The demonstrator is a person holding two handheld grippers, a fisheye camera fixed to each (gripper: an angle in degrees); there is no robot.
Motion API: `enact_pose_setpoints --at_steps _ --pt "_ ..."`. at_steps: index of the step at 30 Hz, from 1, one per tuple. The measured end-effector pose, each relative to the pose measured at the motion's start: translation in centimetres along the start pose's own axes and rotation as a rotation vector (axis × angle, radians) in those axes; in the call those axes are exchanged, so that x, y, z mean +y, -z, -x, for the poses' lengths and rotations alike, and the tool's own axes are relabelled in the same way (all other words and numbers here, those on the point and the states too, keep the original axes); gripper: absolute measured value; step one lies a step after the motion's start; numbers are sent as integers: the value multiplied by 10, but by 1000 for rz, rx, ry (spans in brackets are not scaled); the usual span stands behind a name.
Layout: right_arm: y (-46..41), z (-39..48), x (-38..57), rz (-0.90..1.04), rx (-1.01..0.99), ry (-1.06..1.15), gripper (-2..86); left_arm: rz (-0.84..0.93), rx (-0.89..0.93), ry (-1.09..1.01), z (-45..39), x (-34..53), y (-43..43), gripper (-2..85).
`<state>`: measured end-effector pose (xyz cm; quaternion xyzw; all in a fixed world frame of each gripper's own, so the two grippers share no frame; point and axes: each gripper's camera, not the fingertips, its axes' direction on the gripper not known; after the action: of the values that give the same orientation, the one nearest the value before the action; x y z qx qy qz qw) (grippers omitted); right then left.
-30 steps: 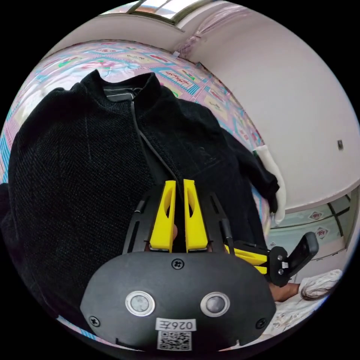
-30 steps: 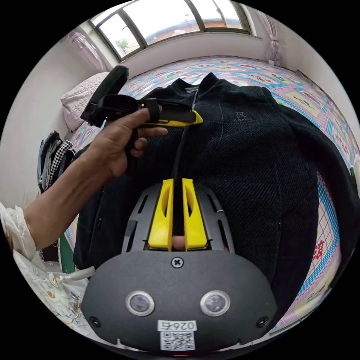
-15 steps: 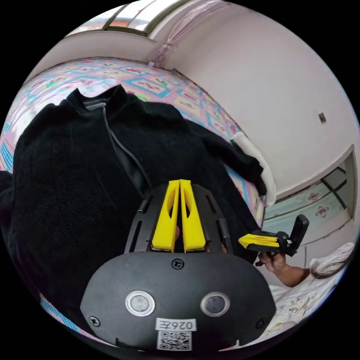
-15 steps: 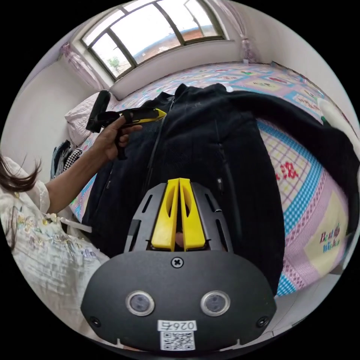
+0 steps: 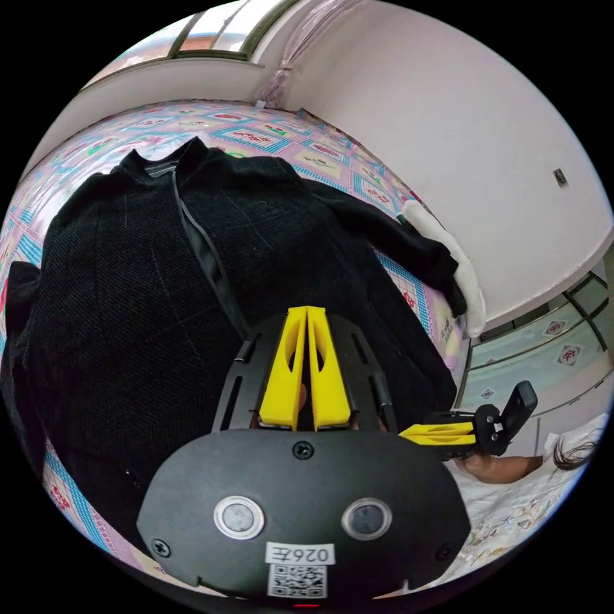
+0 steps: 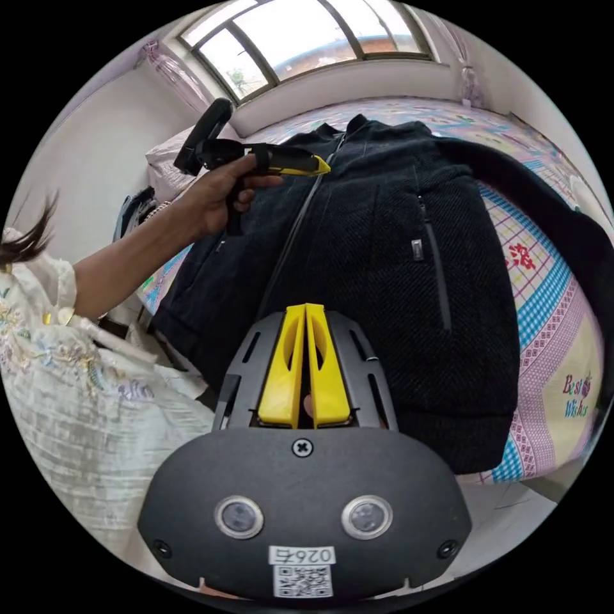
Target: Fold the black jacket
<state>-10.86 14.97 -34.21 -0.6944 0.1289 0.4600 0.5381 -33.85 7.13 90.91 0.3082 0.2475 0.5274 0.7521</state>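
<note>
The black jacket lies face up and spread flat on a patterned bedsheet, zipper closed and collar at the far end. One sleeve stretches toward the bed's edge. My left gripper hovers over the jacket's lower front, its yellow jaws shut with nothing between them. My right gripper is also shut and empty above the hem. In the right gripper view a hand holds the left gripper over the jacket's chest. The left gripper view has the right gripper off the bed's corner.
A white cloth lies at the bed edge by the sleeve cuff. A pillow and a pile of clothes sit beyond the bed's left side. A window is behind the bed. Tiled floor shows beside the wall.
Both grippers had their jaws slightly apart over the zipper; both are now shut. Both have drawn back from the jacket's chest toward its hem, so more of the jacket and bed shows.
</note>
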Motion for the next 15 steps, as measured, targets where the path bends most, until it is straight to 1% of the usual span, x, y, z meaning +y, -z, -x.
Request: enact_pose_setpoints --at_steps 1,2,3,4,6,7,10,13,15 --pt "-10 2 -4 10 37 8 -9 14 -2 -8 -2 1 -7 -10" --pt "-18 4 -6 35 42 24 -9 90 -52 -17 -4 5 -25 -10" --pt "-26 10 -7 31 30 65 -9 74 -88 -71 -4 14 -33 -10" --pt "-28 17 -6 34 55 91 -9 51 -102 -69 -1 20 -32 -10" --pt "-29 28 -4 65 70 156 -9 39 -43 37 17 29 -28 -10" --pt "-26 33 -4 85 69 169 -9 46 -39 52 19 29 -27 -10" --pt "-13 37 -3 54 40 167 -9 67 -90 84 15 28 -20 -10" --pt "-10 34 -1 30 36 146 -9 12 -124 46 4 35 -9 -10" --pt "-17 31 -4 39 20 136 -9 58 -216 21 8 35 -26 -10"
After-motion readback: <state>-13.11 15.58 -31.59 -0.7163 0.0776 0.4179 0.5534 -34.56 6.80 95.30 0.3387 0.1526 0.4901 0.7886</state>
